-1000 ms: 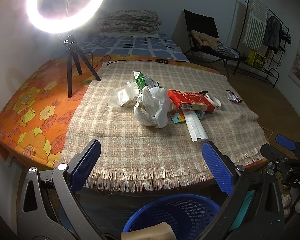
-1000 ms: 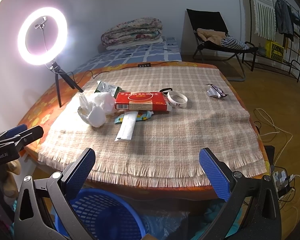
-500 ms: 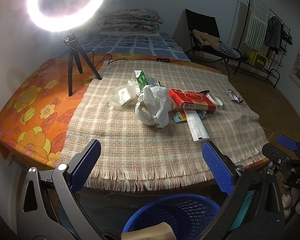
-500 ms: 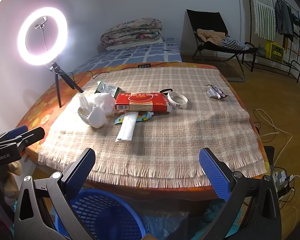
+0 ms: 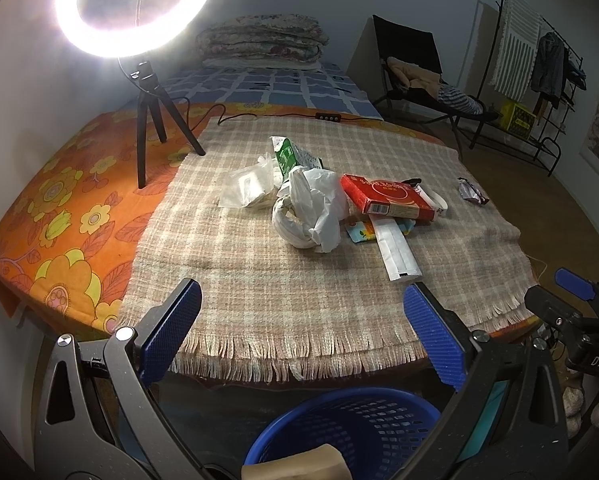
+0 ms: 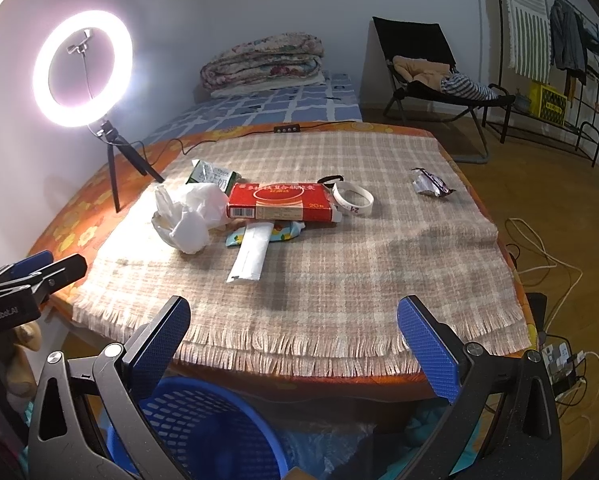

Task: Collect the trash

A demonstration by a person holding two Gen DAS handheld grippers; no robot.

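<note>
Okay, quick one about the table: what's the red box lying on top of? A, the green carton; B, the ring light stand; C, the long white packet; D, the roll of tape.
C: in the right wrist view the red box overlaps the far end of the long white packet, which sticks out from under it toward the camera; the other three stand clear of its underside.

A lit ring light [image 6: 82, 68] stands beside the plaid cloth [image 6: 339, 264].
</note>
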